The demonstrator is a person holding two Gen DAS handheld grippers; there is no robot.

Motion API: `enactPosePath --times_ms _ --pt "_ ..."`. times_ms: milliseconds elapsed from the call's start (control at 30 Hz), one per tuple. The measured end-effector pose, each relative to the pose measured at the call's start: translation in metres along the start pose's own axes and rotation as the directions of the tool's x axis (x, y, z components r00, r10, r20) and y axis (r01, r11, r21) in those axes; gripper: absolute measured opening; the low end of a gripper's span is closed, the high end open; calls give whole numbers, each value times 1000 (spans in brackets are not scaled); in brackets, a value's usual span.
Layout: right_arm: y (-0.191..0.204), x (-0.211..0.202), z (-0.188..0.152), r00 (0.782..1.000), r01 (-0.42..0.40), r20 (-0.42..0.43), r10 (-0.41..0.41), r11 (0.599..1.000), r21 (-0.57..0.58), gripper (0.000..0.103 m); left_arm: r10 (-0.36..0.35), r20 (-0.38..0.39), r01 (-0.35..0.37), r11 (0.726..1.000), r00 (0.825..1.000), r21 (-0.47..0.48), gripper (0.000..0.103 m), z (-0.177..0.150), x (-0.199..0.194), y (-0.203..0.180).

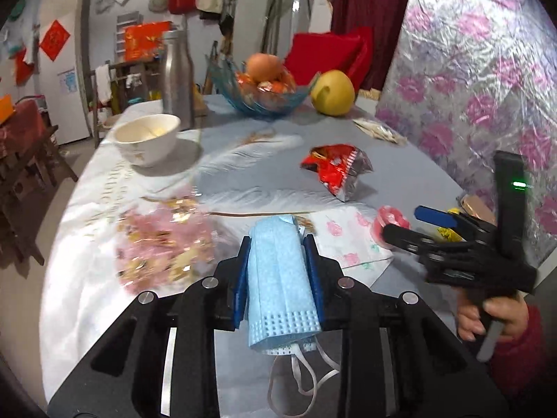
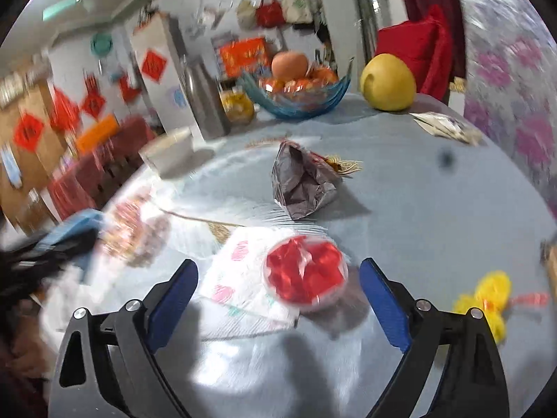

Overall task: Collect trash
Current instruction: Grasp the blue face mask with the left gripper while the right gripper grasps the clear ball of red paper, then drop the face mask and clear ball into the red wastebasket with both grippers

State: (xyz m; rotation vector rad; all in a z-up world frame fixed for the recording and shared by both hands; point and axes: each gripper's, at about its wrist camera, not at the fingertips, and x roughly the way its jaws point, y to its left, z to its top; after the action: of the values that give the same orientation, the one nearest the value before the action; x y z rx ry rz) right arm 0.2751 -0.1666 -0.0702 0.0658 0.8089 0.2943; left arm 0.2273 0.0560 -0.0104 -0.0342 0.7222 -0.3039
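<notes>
My left gripper is shut on a folded light-blue face mask, held above the table; its white ear loops hang down. My right gripper is open, its blue pads on either side of a small clear cup with red wrapper inside; the gripper also shows in the left wrist view. The cup sits on the edge of a white napkin with pink flowers. A crumpled red and silver snack bag lies mid-table, and it also shows in the right wrist view.
A white bowl, a steel bottle, a blue glass fruit bowl and a yellow pomelo stand at the far side. A flat packet lies by the flowered wall. A yellow wrapper lies at the right.
</notes>
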Motion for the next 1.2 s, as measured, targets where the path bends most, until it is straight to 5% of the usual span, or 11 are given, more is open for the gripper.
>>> enactPosePath --times_ms 33,100,133,300,467,700,767,967,1100,1200 --pt "0 7 2 1000 17 -21 -17 1000 -6 92 4 4 -4 1000 1000 -9 30 -3 -6 5" --pt "-4 18 2 997 -7 -71 8 1000 14 61 14 6 -13 999 1000 -36 30 -8 -15 17" --pt "-8 17 0 996 -34 -75 37 999 38 56 18 7 -18 999 1000 -47 30 -11 -20 22" --pt "7 -47 -10 979 -166 126 159 985 48 56 87 31 -83 992 996 -96 30 -28 -61 53" --pt "52 -90 -19 932 -320 166 321 947 -34 56 175 49 -165 974 983 -154 30 -54 -112 84" --pt "128 -102 -38 857 -502 61 512 855 -128 56 378 -38 -375 890 925 -261 31 -130 -185 141" --pt "155 -102 -46 828 -553 10 561 819 -150 56 403 -80 -408 865 912 -292 31 -153 -197 157" --pt "231 -109 -74 786 -616 -117 607 755 -224 56 422 -243 -486 794 873 -367 34 -234 -213 208" --pt "278 -111 -93 762 -647 -208 613 715 -264 56 423 -337 -533 755 841 -383 65 -273 -206 232" --pt "308 -115 -104 752 -659 -255 608 689 -302 56 422 -320 -526 746 848 -409 83 -280 -213 240"
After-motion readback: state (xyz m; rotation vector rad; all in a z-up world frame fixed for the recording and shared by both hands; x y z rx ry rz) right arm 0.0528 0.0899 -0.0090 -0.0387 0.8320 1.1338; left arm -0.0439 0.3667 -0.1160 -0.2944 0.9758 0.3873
